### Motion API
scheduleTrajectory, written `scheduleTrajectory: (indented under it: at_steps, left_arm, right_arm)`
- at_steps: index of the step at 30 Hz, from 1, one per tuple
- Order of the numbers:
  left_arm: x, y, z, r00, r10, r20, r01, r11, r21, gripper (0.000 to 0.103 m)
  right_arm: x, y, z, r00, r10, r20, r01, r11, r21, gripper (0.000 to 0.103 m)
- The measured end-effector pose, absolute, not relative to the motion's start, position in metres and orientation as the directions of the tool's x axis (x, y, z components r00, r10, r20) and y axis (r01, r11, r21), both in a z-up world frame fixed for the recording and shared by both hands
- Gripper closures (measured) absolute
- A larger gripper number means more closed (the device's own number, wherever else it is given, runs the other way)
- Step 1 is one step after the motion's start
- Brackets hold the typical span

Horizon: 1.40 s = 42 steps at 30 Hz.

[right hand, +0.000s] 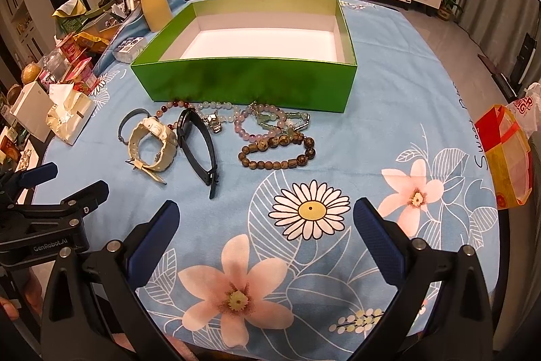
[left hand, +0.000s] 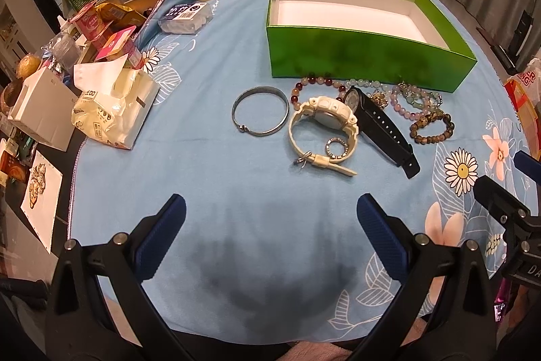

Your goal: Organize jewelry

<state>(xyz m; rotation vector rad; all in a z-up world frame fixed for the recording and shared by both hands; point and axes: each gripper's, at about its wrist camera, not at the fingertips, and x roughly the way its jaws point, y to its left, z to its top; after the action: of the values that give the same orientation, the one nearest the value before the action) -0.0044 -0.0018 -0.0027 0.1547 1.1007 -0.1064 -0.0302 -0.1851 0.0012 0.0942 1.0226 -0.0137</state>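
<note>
Before the empty green box (left hand: 368, 56), our left gripper (left hand: 270, 225) and right gripper (right hand: 265, 227) hover spread wide, holding nothing; we'd pinch the light, stiff silver bangle (left hand: 260, 114) across its thin, likely slippery rim

Ahead of our left gripper (left hand: 270, 208), the black watch (left hand: 378, 120) covers part of the bead bracelets (left hand: 405, 104) behind it, and we cannot tell how many strands tangle there. The green box (left hand: 365, 56) hides its own near floor behind its front wall. Off to the right, our right gripper (left hand: 507, 188) is cut by the frame edge. From the right wrist, the silver bangle (right hand: 130, 120) sits half hidden behind the white watch (right hand: 154, 141).
</note>
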Motion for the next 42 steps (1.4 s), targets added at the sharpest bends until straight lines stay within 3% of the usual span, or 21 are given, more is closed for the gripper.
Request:
scheduleTrajectory:
  at_steps: [30, 37, 42]
  left_arm:
    - [-0.007, -0.004, -0.004, 0.450, -0.016, -0.893, 0.167, 0.984, 0.066, 0.002]
    - [-0.005, 0.007, -0.004, 0.449, -0.156, -0.880, 0.175, 0.981, -0.084, 0.002]
    - [-0.006, 0.014, -0.003, 0.506, -0.182, -0.843, 0.183, 0.978, -0.102, 0.002]
  right_arm:
    - [-0.032, -0.185, 0.000, 0.521, 0.048, -0.852, 0.060, 0.994, 0.093, 0.001]
    - [-0.033, -0.195, 0.002, 0.565, 0.195, -0.801, 0.003, 0.971, 0.239, 0.001]
    - [-0.035, -0.208, 0.002, 0.597, 0.236, -0.767, -0.005, 0.957, 0.290, 0.001]
